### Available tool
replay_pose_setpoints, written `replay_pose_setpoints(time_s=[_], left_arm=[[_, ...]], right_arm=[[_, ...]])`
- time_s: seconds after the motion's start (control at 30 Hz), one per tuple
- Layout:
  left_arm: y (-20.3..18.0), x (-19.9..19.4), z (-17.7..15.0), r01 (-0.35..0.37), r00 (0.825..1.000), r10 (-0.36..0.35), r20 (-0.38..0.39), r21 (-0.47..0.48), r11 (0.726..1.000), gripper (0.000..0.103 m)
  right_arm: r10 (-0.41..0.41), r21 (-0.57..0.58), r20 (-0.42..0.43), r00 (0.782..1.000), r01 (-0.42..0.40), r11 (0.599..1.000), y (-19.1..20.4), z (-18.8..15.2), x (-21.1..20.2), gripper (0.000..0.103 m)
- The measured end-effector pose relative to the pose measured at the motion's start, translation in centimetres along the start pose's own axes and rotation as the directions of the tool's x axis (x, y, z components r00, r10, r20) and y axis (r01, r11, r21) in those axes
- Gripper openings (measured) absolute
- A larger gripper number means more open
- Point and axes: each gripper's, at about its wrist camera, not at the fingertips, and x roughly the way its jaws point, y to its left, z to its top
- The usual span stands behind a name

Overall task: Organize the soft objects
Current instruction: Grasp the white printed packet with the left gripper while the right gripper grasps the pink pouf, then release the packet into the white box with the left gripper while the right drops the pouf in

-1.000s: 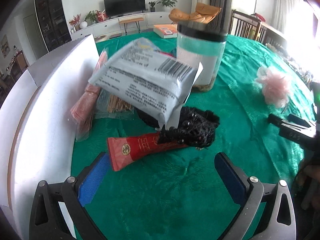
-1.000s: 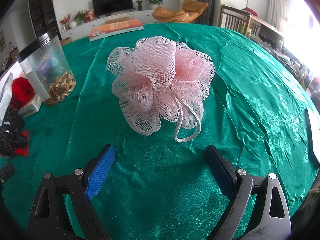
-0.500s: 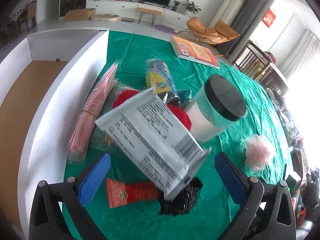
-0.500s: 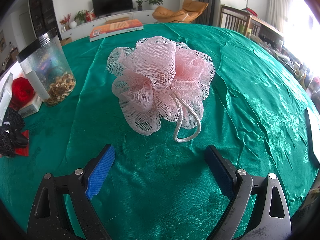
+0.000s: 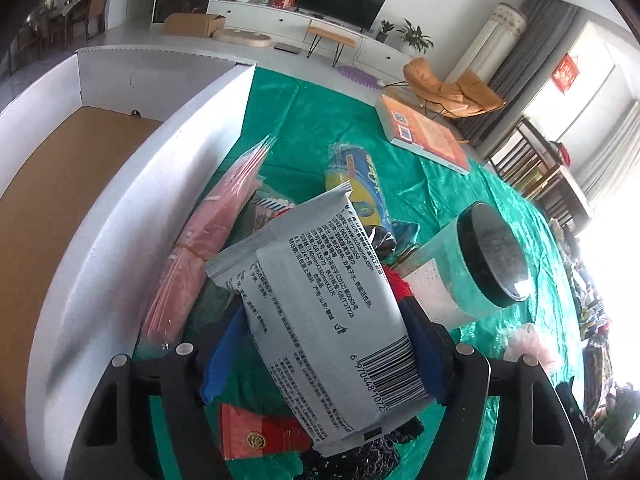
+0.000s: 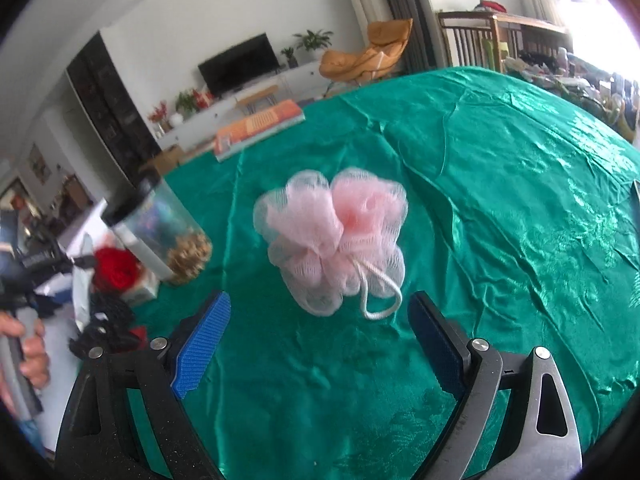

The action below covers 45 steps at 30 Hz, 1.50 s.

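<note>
gripping the grey wipes packet (image 5: 320, 312) now, the left gripper (image 5: 324, 348) has its two blue pads pressed against the sides of the pack, while half a second ago the pads stood wide apart and the pack only lay between them. the packet is tilted, its barcode end near the camera, above the red sachet (image 5: 260, 438) and the black mesh item (image 5: 356, 460) on the green tablecloth (image 5: 440, 200). just left of it is the white box (image 5: 120, 220), with pink packets (image 5: 208, 248) leaning on its wall. the clear jar with black lid (image 5: 472, 268) stands on the right.

the right gripper (image 6: 316, 336) is released, its fingers wide apart and holding nothing. its view has risen and tilted since the earlier frame, so the pink bath pouf (image 6: 336, 240) looks smaller and farther, resting on the cloth ahead of the fingers, not touching them.
</note>
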Motion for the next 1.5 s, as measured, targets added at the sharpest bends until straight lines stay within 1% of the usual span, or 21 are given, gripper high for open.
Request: replay_pose_setpoints(time_s=[0.07,0.1,0.17,0.23,0.27,0.3,0.33,0.5,0.63,0.7,0.8,0.93,1.0,1.03,1.07,1.1,1.17,1.3,1.4,1.47,1.5], left_arm=[[0.3,-1.7,0.0,0.026,0.999,-0.026,0.022,0.003,1.000,0.074],[0.1,-2.2,0.1,0.041,0.999,-0.041,0.029,0.002,0.999,0.074],[0.5,-3.6,0.3,0.068,0.997,-0.068,0.037,-0.001,0.998,0.074],[0.9,-5.1,0.6,0.085,0.995,-0.085,0.048,0.007,0.996,0.074],[1.3,-5.8,0.8,0.089,0.994,-0.090,0.056,0.013,0.996,0.074],[1.6,-6.5,1.0,0.091,0.994,-0.092,0.066,0.020,0.996,0.074],[2.0,-7.3,1.2,0.091,0.993,-0.093,0.073,0.028,0.995,0.074],[5.0,-11.1,1.9,0.075,0.990,-0.080,0.116,0.048,0.996,0.074],[9.1,-14.3,2.3,0.017,0.988,-0.020,0.153,0.022,1.000,0.074],[11.5,-15.9,2.4,-0.030,0.984,0.030,0.174,-0.002,1.000,0.074],[15.3,-17.7,2.2,-0.133,0.971,0.141,0.195,-0.052,0.990,0.075],[19.5,-18.6,0.8,-0.303,0.931,0.323,0.171,-0.131,0.944,0.080],[21.0,-18.8,-0.3,-0.338,0.917,0.363,0.165,-0.161,0.927,0.087],[21.3,-18.9,-0.7,-0.345,0.913,0.373,0.165,-0.174,0.922,0.089],[21.7,-18.9,-1.0,-0.351,0.909,0.381,0.167,-0.183,0.918,0.090],[21.7,-18.9,-1.4,-0.357,0.905,0.388,0.172,-0.186,0.915,0.090],[21.0,-18.8,-1.5,-0.344,0.905,0.377,0.200,-0.178,0.922,0.090],[16.2,-17.8,-2.1,-0.222,0.940,0.234,0.250,-0.077,0.972,0.090],[10.3,-15.8,-3.7,-0.101,0.968,0.084,0.238,0.058,0.993,0.090],[6.1,-13.9,-5.2,-0.011,0.981,-0.018,0.192,0.152,0.988,0.090],[4.0,-12.8,-6.1,0.028,0.985,-0.061,0.162,0.199,0.980,0.090]], right_arm=[[-0.009,-0.004,-0.060,0.998,0.008,1.000,-0.1,2.4,1.7,0.092],[-0.021,-0.021,-0.138,0.990,0.019,1.000,0.0,3.6,3.5,0.092],[-0.019,-0.051,-0.283,0.959,0.004,0.999,0.3,4.6,7.2,0.092],[-0.029,-0.075,-0.334,0.942,0.004,0.997,0.2,4.7,9.9,0.090],[-0.060,-0.095,-0.327,0.943,0.031,0.995,0.1,4.7,10.6,0.083],[-0.089,-0.108,-0.319,0.944,0.057,0.993,-0.1,4.7,10.9,0.065],[-0.104,-0.100,-0.318,0.943,0.076,0.992,-0.4,4.7,11.0,0.025],[-0.064,-0.099,-0.223,0.973,0.042,0.994,0.8,6.4,7.4,0.026],[0.044,-0.223,-0.152,0.987,-0.077,0.972,7.9,8.7,2.6,0.026],[0.146,-0.274,-0.160,0.976,-0.186,0.943,13.2,9.3,0.6,0.027],[0.327,-0.308,-0.218,0.919,-0.383,0.871,21.8,8.7,-1.3,0.028],[0.507,-0.255,-0.380,0.773,-0.615,0.746,32.5,5.5,-0.6,0.033],[0.550,-0.219,-0.451,0.703,-0.685,0.695,36.3,3.2,0.4,0.063],[0.570,-0.201,-0.480,0.667,-0.716,0.669,37.6,2.2,0.8,0.086],[0.570,-0.202,-0.495,0.656,-0.725,0.659,38.2,1.2,1.1,0.085],[0.559,-0.216,-0.501,0.660,-0.721,0.658,38.4,0.5,1.5,0.085],[0.529,-0.267,-0.484,0.697,-0.693,0.669,37.3,-0.5,1.8,0.085],[0.416,-0.377,-0.353,0.838,-0.535,0.756,31.0,-1.2,2.2,0.085],[0.247,-0.405,-0.231,0.941,-0.324,0.855,23.5,-1.9,3.3,0.085],[0.086,-0.385,-0.175,0.981,-0.148,0.911,17.9,-2.9,4.8,0.085],[0.002,-0.365,-0.163,0.987,-0.062,0.929,15.2,-3.5,5.7,0.085]])
